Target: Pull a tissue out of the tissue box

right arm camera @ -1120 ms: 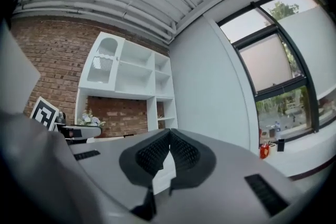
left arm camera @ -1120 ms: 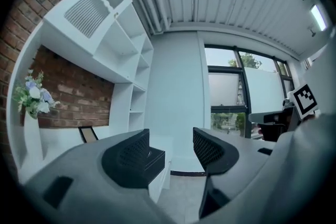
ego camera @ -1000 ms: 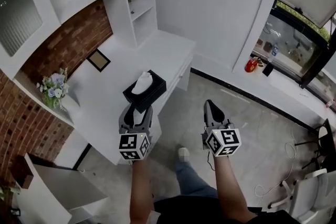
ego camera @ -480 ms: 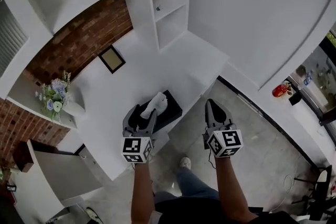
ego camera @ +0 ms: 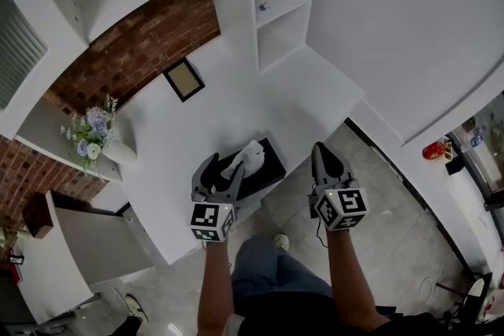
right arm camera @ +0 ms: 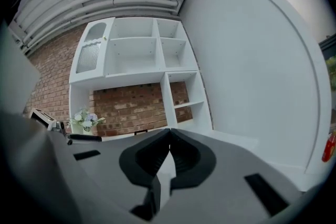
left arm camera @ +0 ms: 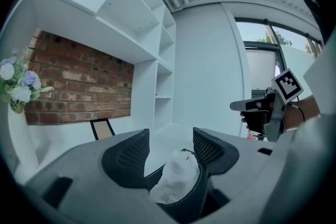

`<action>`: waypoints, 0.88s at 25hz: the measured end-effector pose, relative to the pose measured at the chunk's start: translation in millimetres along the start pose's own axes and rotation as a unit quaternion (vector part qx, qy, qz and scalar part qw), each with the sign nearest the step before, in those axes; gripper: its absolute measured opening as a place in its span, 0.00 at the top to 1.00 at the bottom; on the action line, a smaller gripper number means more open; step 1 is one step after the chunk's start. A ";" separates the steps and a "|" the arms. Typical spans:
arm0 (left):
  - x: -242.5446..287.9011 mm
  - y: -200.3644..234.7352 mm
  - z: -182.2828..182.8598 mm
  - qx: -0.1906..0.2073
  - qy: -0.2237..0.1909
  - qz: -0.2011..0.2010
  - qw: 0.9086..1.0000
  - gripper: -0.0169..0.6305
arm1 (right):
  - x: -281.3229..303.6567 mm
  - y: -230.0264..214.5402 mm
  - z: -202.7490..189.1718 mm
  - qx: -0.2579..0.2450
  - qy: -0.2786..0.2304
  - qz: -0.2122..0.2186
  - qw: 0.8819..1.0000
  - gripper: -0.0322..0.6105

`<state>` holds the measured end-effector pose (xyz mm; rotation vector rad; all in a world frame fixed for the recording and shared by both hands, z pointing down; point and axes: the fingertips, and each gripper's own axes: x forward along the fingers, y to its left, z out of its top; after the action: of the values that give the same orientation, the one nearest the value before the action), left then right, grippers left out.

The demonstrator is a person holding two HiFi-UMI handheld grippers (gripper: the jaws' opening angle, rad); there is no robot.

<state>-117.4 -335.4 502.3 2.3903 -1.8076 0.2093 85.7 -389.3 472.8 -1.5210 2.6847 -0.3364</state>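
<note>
A black tissue box [ego camera: 264, 168] sits near the front edge of the white desk [ego camera: 228, 118], a white tissue [ego camera: 247, 156] sticking up from its top. My left gripper [ego camera: 222, 171] is open, its two jaws standing on either side of the box's near end. In the left gripper view the tissue [left arm camera: 175, 178] rises just below and between the spread jaws of the left gripper [left arm camera: 170, 147], with no visible contact. My right gripper [ego camera: 325, 158] is shut and empty, held over the floor to the right of the desk; in the right gripper view its jaws meet [right arm camera: 169, 150].
A small picture frame [ego camera: 183, 79] stands at the back of the desk by the brick wall. A vase of flowers [ego camera: 96, 133] sits on a shelf at left. White shelving [ego camera: 279, 8] rises behind. A grey chair [ego camera: 87, 244] stands left of the person's legs.
The view has shifted closer over the desk. My left gripper has moved up to the tissue box so its jaws now flank the box. The right gripper keeps its place, shut.
</note>
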 end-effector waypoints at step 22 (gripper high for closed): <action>30.2 1.9 -34.4 0.163 0.236 -0.159 0.945 0.62 | 37.3 11.0 -5.6 -0.012 0.031 0.007 0.999 0.95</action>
<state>-112.0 -357.7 541.8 2.5001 -1.2306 1.0132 56.3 -414.7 478.8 -1.5219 2.7545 -0.3582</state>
